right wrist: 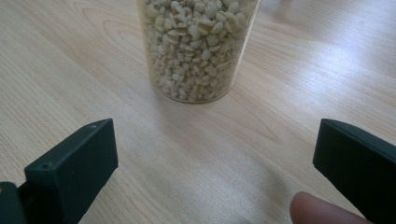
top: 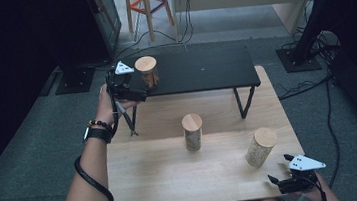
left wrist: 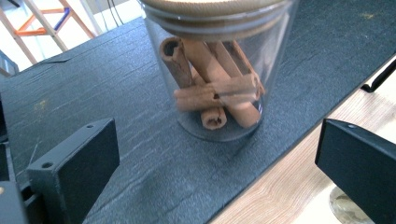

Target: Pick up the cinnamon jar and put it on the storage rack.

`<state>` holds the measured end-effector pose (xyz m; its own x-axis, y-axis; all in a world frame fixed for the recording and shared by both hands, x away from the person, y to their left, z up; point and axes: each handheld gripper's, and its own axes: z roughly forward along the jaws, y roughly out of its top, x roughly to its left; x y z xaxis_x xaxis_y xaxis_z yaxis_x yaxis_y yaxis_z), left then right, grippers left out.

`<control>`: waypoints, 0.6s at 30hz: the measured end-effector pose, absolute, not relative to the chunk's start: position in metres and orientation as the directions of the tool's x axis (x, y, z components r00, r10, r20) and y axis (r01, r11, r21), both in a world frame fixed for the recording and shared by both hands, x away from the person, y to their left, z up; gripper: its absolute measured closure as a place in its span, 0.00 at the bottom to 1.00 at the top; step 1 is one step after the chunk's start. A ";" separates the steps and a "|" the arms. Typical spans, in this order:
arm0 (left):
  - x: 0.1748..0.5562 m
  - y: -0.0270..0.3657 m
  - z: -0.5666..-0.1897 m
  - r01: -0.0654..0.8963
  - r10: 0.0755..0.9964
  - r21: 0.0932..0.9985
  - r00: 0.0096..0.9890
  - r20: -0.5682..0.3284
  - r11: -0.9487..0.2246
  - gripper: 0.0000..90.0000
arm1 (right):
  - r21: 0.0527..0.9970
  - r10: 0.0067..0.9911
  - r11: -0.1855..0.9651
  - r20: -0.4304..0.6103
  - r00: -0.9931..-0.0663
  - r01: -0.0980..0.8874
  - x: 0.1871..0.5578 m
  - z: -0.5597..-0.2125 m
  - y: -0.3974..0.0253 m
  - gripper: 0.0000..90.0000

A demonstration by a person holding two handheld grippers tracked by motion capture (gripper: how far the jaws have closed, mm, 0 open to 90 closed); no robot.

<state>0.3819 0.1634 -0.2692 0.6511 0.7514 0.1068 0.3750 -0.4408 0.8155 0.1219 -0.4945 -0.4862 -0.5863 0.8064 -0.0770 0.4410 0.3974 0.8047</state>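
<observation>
At eleven o'clock on the table (top: 224,176), the left claw (top: 135,87) hangs with jaws spread, just beside the cinnamon jar (top: 147,72) standing upright on the black shelf (top: 204,72). At five o'clock the right claw (top: 282,170) rests, jaws spread wide, near the grain jar (top: 261,147), not touching it.

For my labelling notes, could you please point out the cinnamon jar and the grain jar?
cinnamon jar (left wrist: 215,88): left gripper view, glass wall over the sticks.
grain jar (right wrist: 198,46): right gripper view, glass wall.
</observation>
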 end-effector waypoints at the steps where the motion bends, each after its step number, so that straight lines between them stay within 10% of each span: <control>1: 0.380 0.163 -0.270 0.370 0.754 0.817 0.647 0.116 -0.443 0.00 | 0.805 0.806 0.398 -0.078 -0.587 0.440 0.122 -0.486 -0.495 0.00; 18: 0.352 0.171 -0.284 0.329 0.743 0.836 0.655 0.134 -0.440 0.00 | 0.805 0.807 0.398 -0.079 -0.585 0.440 0.122 -0.486 -0.494 0.00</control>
